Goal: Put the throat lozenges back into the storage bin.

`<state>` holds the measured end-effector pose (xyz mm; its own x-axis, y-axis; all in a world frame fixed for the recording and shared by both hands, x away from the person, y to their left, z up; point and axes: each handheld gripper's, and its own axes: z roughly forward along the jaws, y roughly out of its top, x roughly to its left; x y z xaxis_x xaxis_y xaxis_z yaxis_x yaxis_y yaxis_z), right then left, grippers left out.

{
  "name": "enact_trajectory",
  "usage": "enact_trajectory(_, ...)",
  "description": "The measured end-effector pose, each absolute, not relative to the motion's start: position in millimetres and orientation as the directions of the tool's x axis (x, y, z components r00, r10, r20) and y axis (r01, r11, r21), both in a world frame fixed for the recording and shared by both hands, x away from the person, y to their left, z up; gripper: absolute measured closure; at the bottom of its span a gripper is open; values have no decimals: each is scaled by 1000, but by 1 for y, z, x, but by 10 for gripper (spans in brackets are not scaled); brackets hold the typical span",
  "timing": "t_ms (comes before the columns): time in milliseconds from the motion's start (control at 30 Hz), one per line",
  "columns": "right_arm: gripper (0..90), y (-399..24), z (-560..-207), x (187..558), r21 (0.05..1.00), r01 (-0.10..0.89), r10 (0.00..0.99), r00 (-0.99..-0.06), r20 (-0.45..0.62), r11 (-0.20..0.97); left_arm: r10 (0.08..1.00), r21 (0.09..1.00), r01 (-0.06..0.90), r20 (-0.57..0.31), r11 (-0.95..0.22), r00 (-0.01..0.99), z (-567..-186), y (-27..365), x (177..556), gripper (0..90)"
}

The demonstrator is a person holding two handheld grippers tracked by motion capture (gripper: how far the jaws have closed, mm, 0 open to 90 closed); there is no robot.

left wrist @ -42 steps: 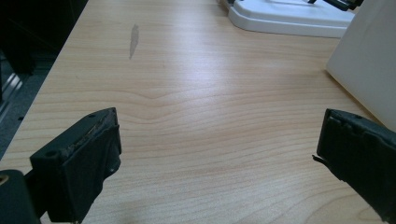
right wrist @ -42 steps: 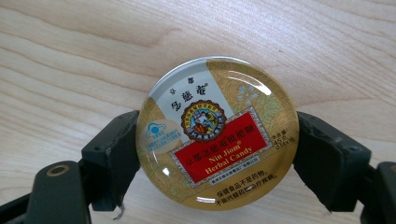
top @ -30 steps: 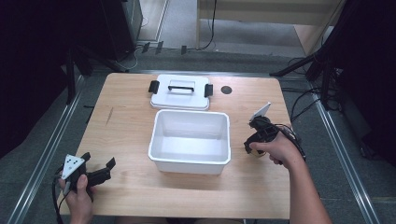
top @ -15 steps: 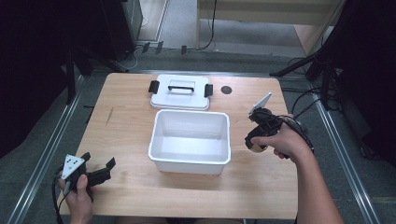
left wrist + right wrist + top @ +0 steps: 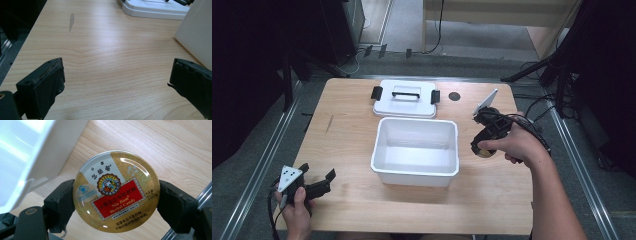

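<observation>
The right gripper (image 5: 482,145) has its jaws clenched on a round tin (image 5: 116,191), one jaw pressing each side of the rim, so the tin sits flat between them with its gold and red printed lid facing the right gripper view's camera. Seen from above, the tin (image 5: 484,151) shows as a small yellow edge under the person's right hand (image 5: 517,145), lifted clear of the counter (image 5: 352,120) and just beside the right wall of the white bin (image 5: 416,151). In the right gripper view the bin (image 5: 32,152) lies up and left of the jaws, close to the tin, with bare wood beyond it. The bin's lid (image 5: 405,98) lies flat behind it, well apart from both grippers. The left gripper (image 5: 319,182) rests low near the counter's front left corner, its jaws released and wide apart with bare wood between them; the bin's wall (image 5: 197,32) stands beyond its right jaw.
</observation>
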<state>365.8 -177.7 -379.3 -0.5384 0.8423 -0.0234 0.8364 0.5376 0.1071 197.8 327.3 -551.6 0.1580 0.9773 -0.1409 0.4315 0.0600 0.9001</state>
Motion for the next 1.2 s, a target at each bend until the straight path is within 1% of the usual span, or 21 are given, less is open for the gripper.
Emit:
enact_trajectory(100,209,-170,-369,365,119,825,832,-554,-23,552,977,900,431,-142,61,158,-552,327,198,2)
enact_trajectory(433,209,-149,-355,366,128,807,816,-578,-23,576,977,900,431,-142,61,158,-552,327,198,2)
enact_trajectory(1200,209,-90,-356,369,130,742,749,-663,-10,658,975,897,436,-157,73,159,-552,329,198,1)
